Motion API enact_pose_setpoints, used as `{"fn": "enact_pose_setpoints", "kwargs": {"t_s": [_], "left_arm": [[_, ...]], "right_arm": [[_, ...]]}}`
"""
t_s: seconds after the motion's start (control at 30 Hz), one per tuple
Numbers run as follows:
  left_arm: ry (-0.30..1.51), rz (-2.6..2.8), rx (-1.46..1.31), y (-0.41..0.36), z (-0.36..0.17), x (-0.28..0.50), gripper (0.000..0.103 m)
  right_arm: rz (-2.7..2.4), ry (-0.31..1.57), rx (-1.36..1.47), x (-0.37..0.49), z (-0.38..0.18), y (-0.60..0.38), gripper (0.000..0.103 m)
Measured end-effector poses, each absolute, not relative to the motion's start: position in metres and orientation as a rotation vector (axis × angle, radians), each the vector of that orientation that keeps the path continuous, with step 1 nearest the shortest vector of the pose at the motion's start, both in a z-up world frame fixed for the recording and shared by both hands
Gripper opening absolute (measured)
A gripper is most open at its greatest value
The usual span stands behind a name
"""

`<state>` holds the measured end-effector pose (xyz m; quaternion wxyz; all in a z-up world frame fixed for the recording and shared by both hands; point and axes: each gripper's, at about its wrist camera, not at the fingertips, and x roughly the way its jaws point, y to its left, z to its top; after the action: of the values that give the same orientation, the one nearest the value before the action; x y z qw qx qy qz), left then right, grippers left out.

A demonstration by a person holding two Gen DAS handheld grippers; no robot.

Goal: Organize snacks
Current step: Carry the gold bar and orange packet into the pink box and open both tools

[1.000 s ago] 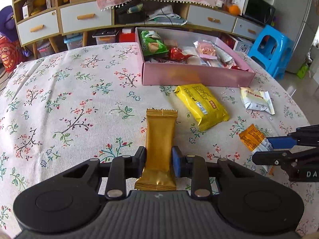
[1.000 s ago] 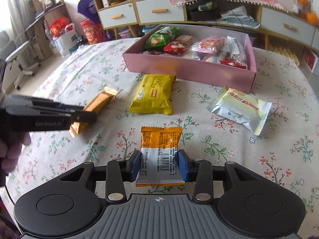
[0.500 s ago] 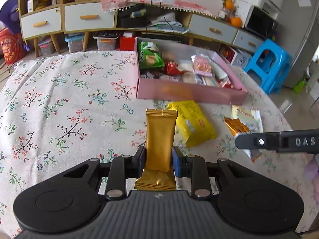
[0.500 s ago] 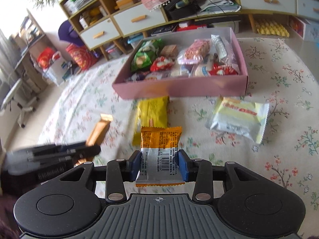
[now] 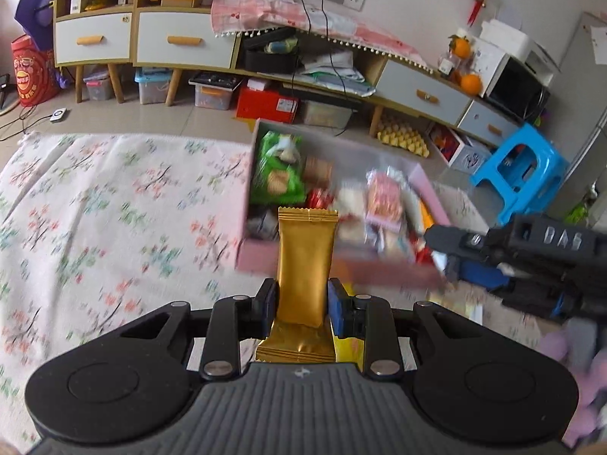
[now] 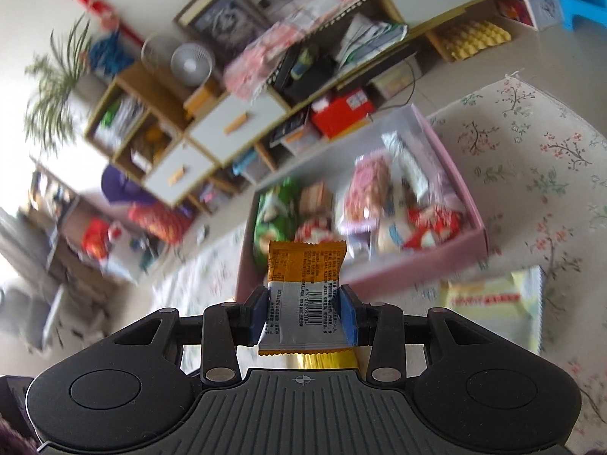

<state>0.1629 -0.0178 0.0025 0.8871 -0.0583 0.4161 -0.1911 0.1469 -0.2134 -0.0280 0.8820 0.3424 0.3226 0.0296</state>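
1. My left gripper (image 5: 302,299) is clamped on the gold bar packet (image 5: 306,265), pads pressing its sides low down, the packet standing up between them with its crimped top toward the pink box (image 5: 334,265).
2. My right gripper (image 6: 303,313) is closed on the orange-and-white packet (image 6: 303,284), barcode side facing me, the pads squeezing its lower half.
3. Both packets are off the flowered tablecloth (image 5: 106,204), in the air in front of the box's near wall.
4. To do the drop well, I judge I should bring each packet past the near wall and over the box before letting go, and pick a gap: the inside already looks crowded with a green bag (image 5: 277,174) at the far left corner and red and pink wrappers toward the right.
5. I should keep my two tools apart; in the left view the right one (image 5: 531,261) sits close beside the box's near right corner.
6. Much is motion-blurred: I cannot read the wrappers in the box or tell where free floor remains.
7. A pale yellow packet (image 6: 489,311) lies on the cloth short of the near wall, smeared and partly behind my right finger.
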Motion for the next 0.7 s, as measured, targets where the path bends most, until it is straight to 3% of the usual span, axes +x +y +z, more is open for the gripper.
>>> {"fn": "enact_pose_setpoints", "kwargs": {"t_s": [0.33, 0.7], "left_arm": [[0.853, -0.374, -0.125, -0.04, -0.008, 0.209, 0.026], [0.786, -0.389, -0.081, -0.055, -0.023, 0.221, 0.026]], "right_arm": [[0.019, 0.589, 0.857, 0.171, -0.057, -0.23, 0.039], [-0.077, 0.584, 0.797, 0.182, -0.074, -0.238, 0.039]]}}
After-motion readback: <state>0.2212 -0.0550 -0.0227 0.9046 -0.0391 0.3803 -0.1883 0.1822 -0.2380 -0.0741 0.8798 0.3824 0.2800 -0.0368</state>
